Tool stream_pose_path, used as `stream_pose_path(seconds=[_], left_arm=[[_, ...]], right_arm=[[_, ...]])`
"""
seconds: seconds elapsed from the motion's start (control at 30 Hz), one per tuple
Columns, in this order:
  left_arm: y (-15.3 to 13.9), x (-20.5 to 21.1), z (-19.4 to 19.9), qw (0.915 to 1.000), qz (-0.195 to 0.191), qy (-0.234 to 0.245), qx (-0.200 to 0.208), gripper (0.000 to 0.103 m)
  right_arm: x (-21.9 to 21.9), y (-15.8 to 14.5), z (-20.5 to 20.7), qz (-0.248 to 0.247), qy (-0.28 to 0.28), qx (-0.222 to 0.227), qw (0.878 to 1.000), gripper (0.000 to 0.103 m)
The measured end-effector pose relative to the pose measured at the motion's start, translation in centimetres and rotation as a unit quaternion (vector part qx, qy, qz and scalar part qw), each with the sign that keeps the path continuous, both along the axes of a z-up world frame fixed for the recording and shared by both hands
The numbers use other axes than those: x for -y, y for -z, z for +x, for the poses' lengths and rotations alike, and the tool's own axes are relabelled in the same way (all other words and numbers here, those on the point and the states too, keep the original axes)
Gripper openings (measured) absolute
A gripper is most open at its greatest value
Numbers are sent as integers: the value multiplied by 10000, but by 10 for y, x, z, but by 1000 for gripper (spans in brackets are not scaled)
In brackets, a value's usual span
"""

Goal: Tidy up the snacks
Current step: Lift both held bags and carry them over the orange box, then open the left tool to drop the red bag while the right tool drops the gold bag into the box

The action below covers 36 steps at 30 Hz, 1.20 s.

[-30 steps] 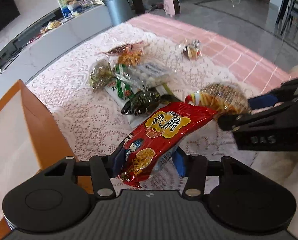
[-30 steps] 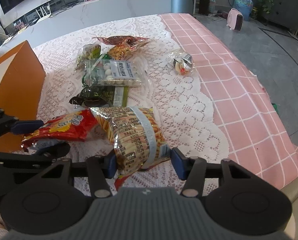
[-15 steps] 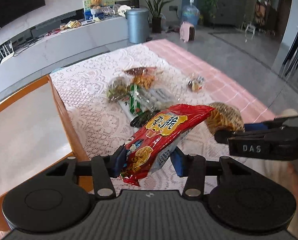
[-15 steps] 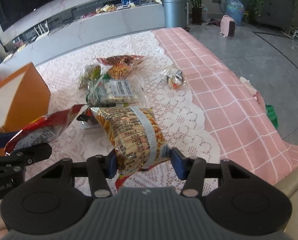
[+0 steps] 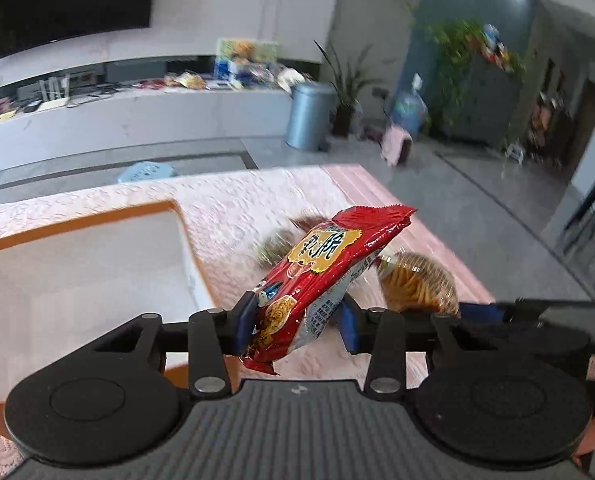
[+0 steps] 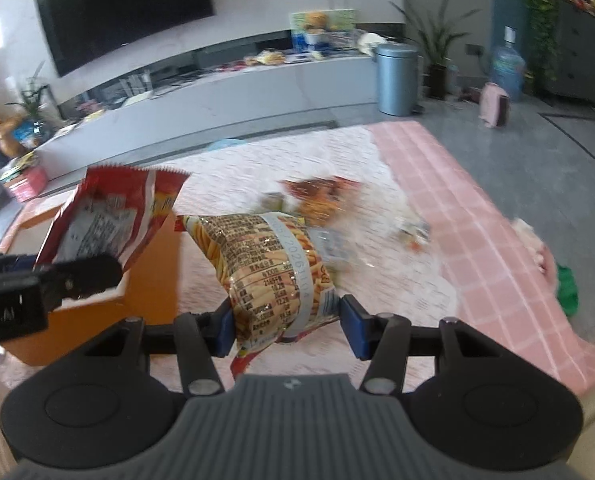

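Over the lace-covered worktop (image 5: 233,216): I have a packet in each hand, both lifted clear of the cloth.
Left gripper (image 5: 295,326): its blue fingers (image 5: 244,322) pinch the lower end of the red snack packet (image 5: 321,268); they have just been closing further on it.
Red packet's lie: long axis slants from the fingers at lower centre up to the crimped end at centre right, printed face up.
Right gripper (image 6: 287,326): fingers (image 6: 351,328) pinch the clear packet of stick snacks (image 6: 265,268) across its lower part.
Stick packet's lie: long axis runs from the fingers up toward the left of the frame, label side facing the camera.
Destination, I judge: the orange box (image 5: 77,276), open, at left of the left wrist view, just beside the red packet.
Still on the cloth: a blurred pile of snacks (image 6: 317,200) at centre of the right wrist view.
Risk one: each packet is held by one end only; a quick swing could let the slick film slide out.
Risk two: both grippers sit close together, so they could knock on the way to the box.
Risk three: squeezing harder could crush the contents.
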<state>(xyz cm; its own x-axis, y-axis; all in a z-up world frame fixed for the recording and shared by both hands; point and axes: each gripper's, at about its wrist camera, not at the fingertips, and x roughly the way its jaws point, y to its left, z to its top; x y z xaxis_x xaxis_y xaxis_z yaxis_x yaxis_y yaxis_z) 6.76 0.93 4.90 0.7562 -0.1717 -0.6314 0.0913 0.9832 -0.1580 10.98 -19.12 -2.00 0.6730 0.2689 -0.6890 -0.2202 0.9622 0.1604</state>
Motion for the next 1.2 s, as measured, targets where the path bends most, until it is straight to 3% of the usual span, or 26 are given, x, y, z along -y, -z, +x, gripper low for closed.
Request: stream_pose_path(seconds=[0.3,0.53,0.73,0.97,1.07,1.2], left_arm=[[-17,-56,13,9971,-93,-736,189,47],[-9,-107,34,9905,-18,-1363,-194,47],[21,-158,55,9754,-161,-1999,-909,47],[47,-190,62,9637,12,-2233,-1464,47],[55,-197,65,9604,137,-2265,-1615,34],[64,-201,73,9581,355,-2275,-1703,33]], right_arm=[[-58,-26,19,176,-642,140,9977,51],[-116,-32,42,296,-1267,-34,9915,51],[-166,-18,71,240,-1570,-424,9864,51],[-227,10,104,-163,-1766,-754,9813,51],[-245,25,118,-295,-1767,-925,9795,51],[-262,43,134,-378,-1737,-1141,9774,51]])
